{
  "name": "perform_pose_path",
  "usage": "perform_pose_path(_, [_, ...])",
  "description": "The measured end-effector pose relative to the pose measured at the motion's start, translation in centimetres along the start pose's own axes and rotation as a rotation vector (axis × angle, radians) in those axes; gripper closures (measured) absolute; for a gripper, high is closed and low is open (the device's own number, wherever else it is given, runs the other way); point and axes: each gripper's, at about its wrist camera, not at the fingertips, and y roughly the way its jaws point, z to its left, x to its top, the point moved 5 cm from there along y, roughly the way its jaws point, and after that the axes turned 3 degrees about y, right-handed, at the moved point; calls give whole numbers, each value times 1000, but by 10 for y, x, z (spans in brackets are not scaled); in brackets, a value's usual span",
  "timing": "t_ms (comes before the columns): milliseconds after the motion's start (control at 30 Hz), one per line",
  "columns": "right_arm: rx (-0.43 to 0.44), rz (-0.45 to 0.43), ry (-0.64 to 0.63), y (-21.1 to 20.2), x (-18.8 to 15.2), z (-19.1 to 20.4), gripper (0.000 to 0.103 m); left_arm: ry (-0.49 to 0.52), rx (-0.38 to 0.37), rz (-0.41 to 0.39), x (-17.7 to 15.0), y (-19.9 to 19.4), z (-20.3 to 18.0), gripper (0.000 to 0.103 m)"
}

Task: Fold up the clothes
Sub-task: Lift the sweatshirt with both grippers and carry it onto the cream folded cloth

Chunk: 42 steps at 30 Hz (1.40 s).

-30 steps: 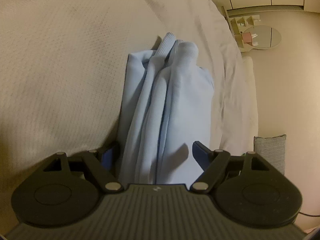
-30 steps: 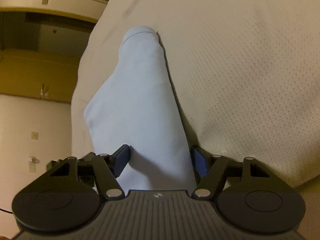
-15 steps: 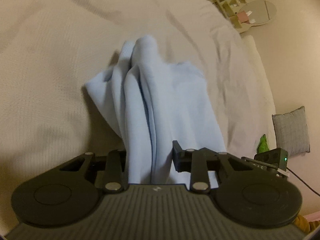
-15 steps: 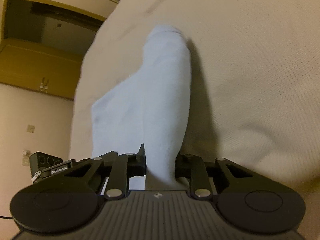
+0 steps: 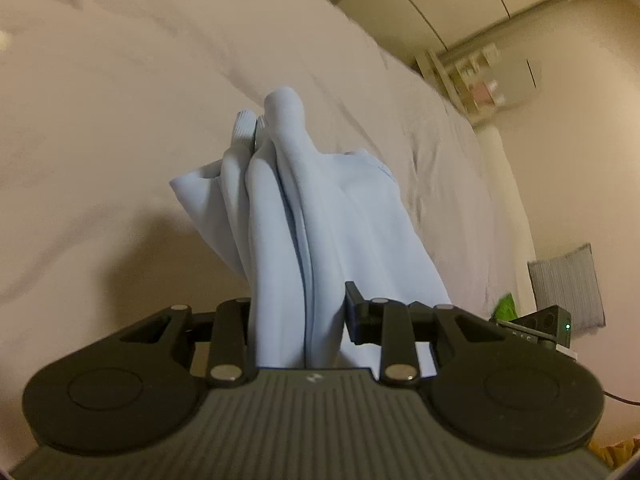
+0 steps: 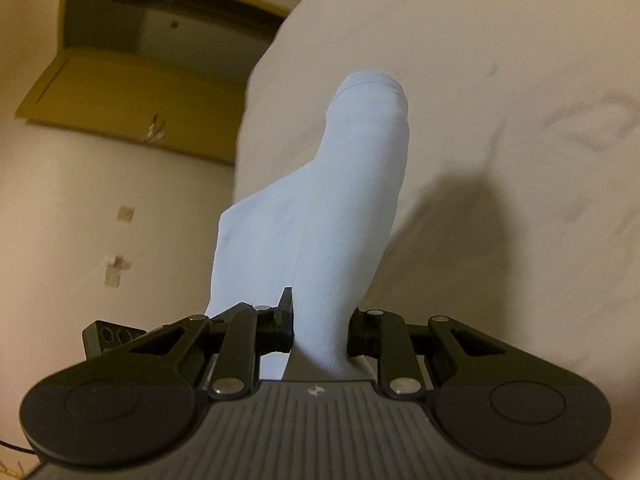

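Observation:
A light blue garment [image 5: 312, 216] hangs in bunched folds above the cream bedspread [image 5: 100, 128], its ribbed cuffs at the far end. My left gripper [image 5: 298, 320] is shut on the near end of it. In the right wrist view the same light blue garment [image 6: 340, 208] runs away from me with a ribbed hem at its far end. My right gripper [image 6: 320, 328] is shut on its near end, lifted over the bedspread [image 6: 500, 100]. The garment's shadow falls on the bedspread in both views.
The bed's edge runs along the right in the left wrist view, with a grey cushion [image 5: 568, 288] and a shelf [image 5: 476, 80] beyond it. The right gripper's camera body [image 5: 536, 328] shows nearby. A wooden cabinet [image 6: 132, 72] stands past the bed in the right wrist view.
Both grippers went from open around the garment to shut on it. They have lifted its near end up off the bedspread, and the fabric now hangs in folds.

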Motion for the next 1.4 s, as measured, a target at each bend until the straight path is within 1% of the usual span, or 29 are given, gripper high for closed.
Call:
perform_pose_path(67, [15, 19, -26, 23, -20, 28, 81, -13, 16, -33, -1, -42, 23, 76])
perform_pose_path(133, [36, 31, -48, 50, -40, 57, 81, -25, 24, -58, 5, -84, 54, 76])
perform_pose_path(200, [60, 34, -65, 82, -60, 87, 81, -16, 29, -78, 15, -126, 89, 76])
perform_pose_path(333, [119, 16, -82, 156, -97, 151, 81, 31, 52, -118, 55, -204, 155, 76])
perform_pose_path(433, [157, -1, -98, 218, -115, 194, 81, 45, 81, -149, 87, -255, 200, 76])
perform_pose_path(533, [172, -19, -103, 277, -124, 223, 81, 60, 101, -165, 111, -284, 244, 76])
perform_pose_path(633, [160, -25, -115, 332, -129, 235, 81, 49, 117, -157, 121, -292, 292, 75])
perform_pose_path(700, [129, -16, -127, 357, -142, 229, 81, 17, 134, -133, 120, -286, 329, 75])
perform_pose_path(733, [99, -4, -136, 371, -148, 221, 80, -4, 140, -110, 116, -278, 346, 75])
perform_pose_path(767, [56, 9, -144, 389, -158, 213, 80, -16, 162, -79, 110, -265, 362, 74])
perform_pose_path(800, [10, 25, -152, 406, -168, 204, 75, -30, 184, -49, 104, -253, 378, 73])
perform_pose_path(833, [-48, 46, -159, 417, -175, 193, 67, -60, 204, -25, 95, -243, 396, 65])
perform_pose_path(867, [-106, 67, -166, 428, -182, 182, 64, -105, 180, -24, 88, -238, 410, 62])
perform_pose_path(900, [-147, 79, -166, 435, -188, 173, 65, -142, 141, -49, 85, -239, 417, 62])
perform_pose_path(933, [-134, 61, -142, 432, -189, 172, 67, -162, 116, -72, 84, -243, 418, 64])
perform_pose_path(967, [-121, 44, -117, 428, -190, 170, 66, -135, 113, -76, 85, -245, 412, 69])
perform_pose_path(1000, [-108, 32, -99, 425, -190, 170, 71, -109, 110, -81, 85, -247, 407, 69])
perform_pose_path(1033, [-96, 36, -105, 421, -190, 173, 80, -87, 106, -81, 84, -250, 403, 72])
perform_pose_path(1100, [-81, 25, -142, 416, -188, 183, 81, -65, 72, -94, 85, -255, 393, 74])
perform_pose_path(1167, [-74, -2, -181, 401, -188, 193, 81, -41, 33, -110, 84, -260, 383, 74])
perform_pose_path(1233, [-74, -25, -181, 390, -191, 192, 81, -31, 62, -97, 80, -254, 386, 72])
perform_pose_path(1267, [-124, -13, -211, 395, -195, 188, 81, -33, 104, -67, 77, -246, 392, 67])
perform_pose_path(1300, [-174, -1, -240, 399, -199, 185, 78, -22, 129, -62, 74, -241, 393, 62])
perform_pose_path(1333, [-224, 7, -265, 403, -202, 181, 67, -12, 151, -57, 72, -237, 394, 59])
perform_pose_path(1367, [-267, -1, -263, 403, -202, 176, 59, -17, 151, -58, 72, -238, 393, 59])
perform_pose_path(1400, [-289, -13, -238, 399, -202, 172, 45, -26, 160, -60, 73, -241, 391, 58])
